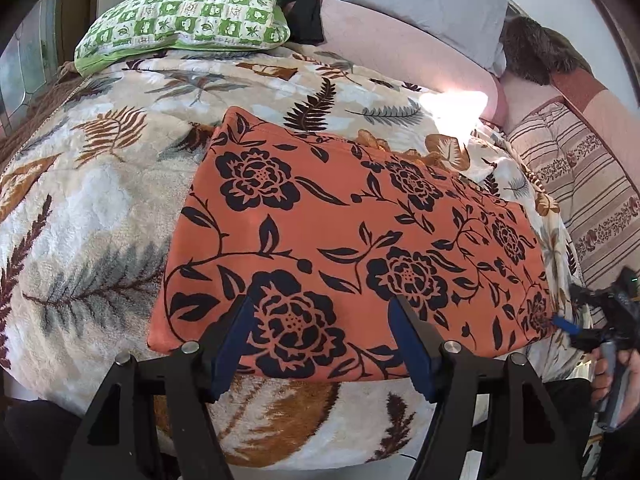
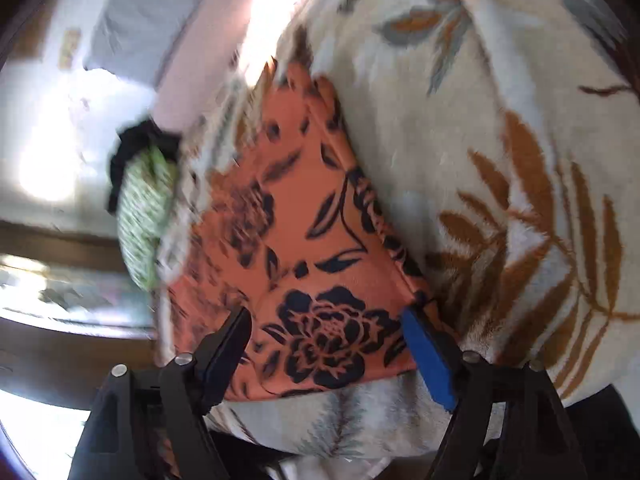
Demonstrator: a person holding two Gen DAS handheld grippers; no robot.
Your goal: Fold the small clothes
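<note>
I have the orange cloth (image 1: 340, 236) lying flat on the blanket (image 1: 92, 208), near edge toward me, spread wide from left to right. It looks already doubled over, with a clean fold line along the left side. It reads as thin, light woven stuff: soft, no stiffness, likely to sag and drape the moment a corner leaves the bed. The plush blanket under it should grip a little, so I expect it to drag rather than slide.

My left gripper (image 1: 320, 304) hangs over the near edge, jaws wide, nothing between the pads. My right gripper (image 2: 326, 316) is at the near right corner, jaws also wide and empty; its blue pad (image 2: 428, 356) sits just beside the hemmed edge. In the left view I see it small at the far right, by that same corner.

I judge the best holds are the two near corners, pinching the hem where the layers stack, so both plies lift together. A grab mid-edge would let the corners flop. The pillow (image 1: 184, 20) sits well apart at the far side.
</note>
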